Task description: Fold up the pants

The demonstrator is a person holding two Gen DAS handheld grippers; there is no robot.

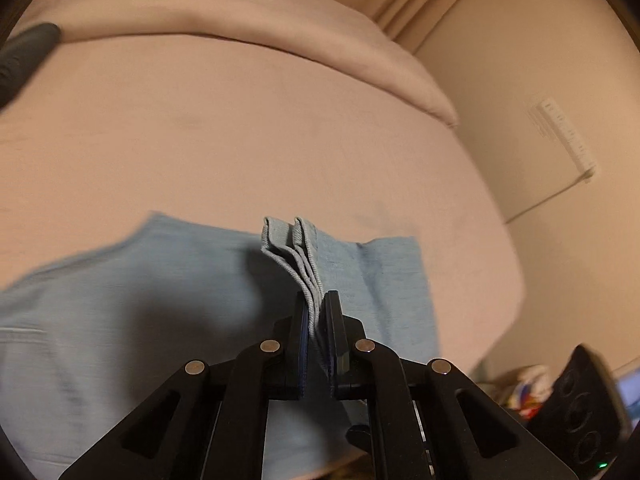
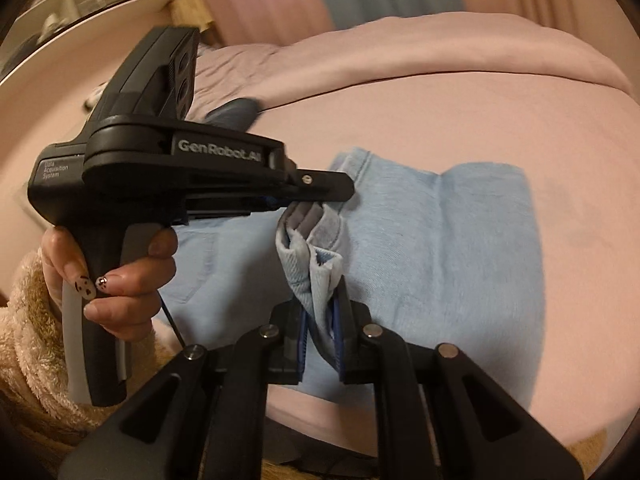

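Light blue pants (image 2: 460,248) lie partly folded on a pink bed (image 2: 440,112). In the left wrist view my left gripper (image 1: 316,300) is shut on stacked hem layers of the pants (image 1: 120,300), lifted a little above the flat part. In the right wrist view my right gripper (image 2: 324,292) is shut on a bunched fold of the same cloth. The left gripper's body (image 2: 180,168) shows there too, held in a hand, its tip (image 2: 320,196) touching the raised cloth just above my right gripper.
A folded pink duvet (image 1: 240,20) lies across the far side of the bed. A dark item (image 1: 24,56) rests at the far left. A white wall heater (image 1: 560,140) is to the right. The bed's near edge is just below the pants.
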